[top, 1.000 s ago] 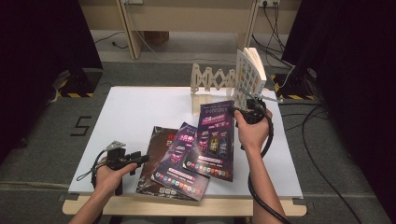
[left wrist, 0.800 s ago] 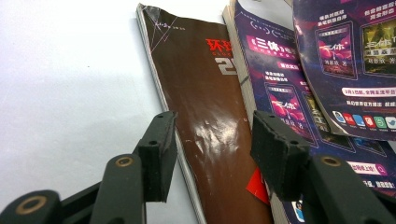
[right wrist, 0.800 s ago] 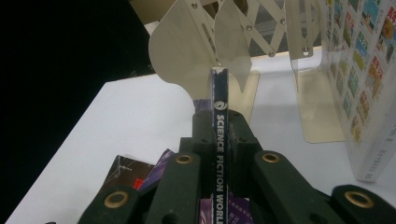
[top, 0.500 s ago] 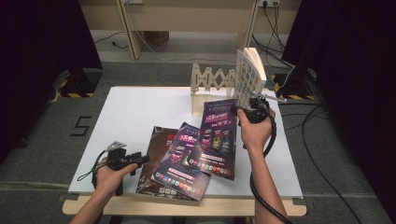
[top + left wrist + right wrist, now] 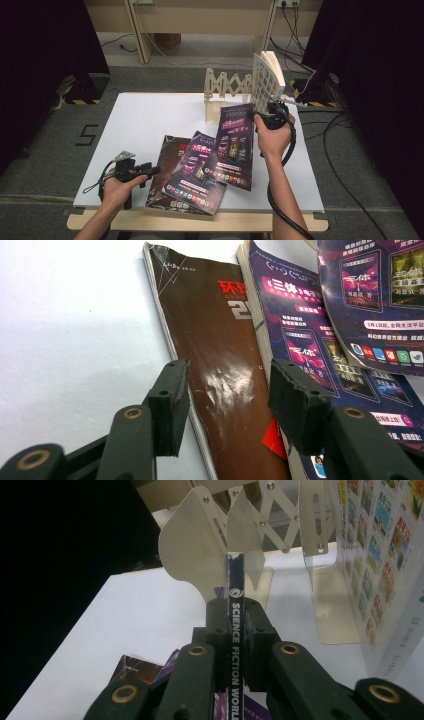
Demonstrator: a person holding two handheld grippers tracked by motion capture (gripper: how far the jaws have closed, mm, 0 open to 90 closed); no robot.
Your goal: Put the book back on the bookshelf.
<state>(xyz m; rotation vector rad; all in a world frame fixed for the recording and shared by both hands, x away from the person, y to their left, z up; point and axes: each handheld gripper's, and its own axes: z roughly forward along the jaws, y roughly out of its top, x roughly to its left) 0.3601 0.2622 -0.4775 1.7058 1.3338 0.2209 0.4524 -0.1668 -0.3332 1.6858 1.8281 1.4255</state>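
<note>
Right claw [image 5: 235, 645] is clamped tight on the spine of a purple magazine [image 5: 233, 145], pinching it near the top edge. In the right gripper view the spine [image 5: 234, 595] stands upright between the pads, lined up w/ the wooden accordion rack [image 5: 227, 87] at the back of the desk [image 5: 150, 115]. From the high view the mag hangs tilted, its lower edge down over the other purple mag [image 5: 195, 170], top end up near the rack.

Risks as I see them:
- Grip is on a thin strip of spine only. Mag is floppy, so the pages prob sag or fan open and catch on a rack divider [image 5: 192, 545] instead of sliding into a slot.
- The upright book [image 5: 265, 80] already stands in the rack just beside the target gap. A sideways nudge could tip it or push it out.
- Rack looks light; a hard shove w/ the mag may scoot it toward the back edge of the desk.
- Lower edge of the held mag may drag the purple mag under it along if lifted carelessly.

Left claw [image 5: 227, 405] sits low at the near left of the desk, jaws well apart, holding nothing. It points at the brown magazine [image 5: 215, 350], bottom of the pile, w/ its edge between the pads but not pressed. If it closes now it could grab that edge and shift the whole pile.
</note>
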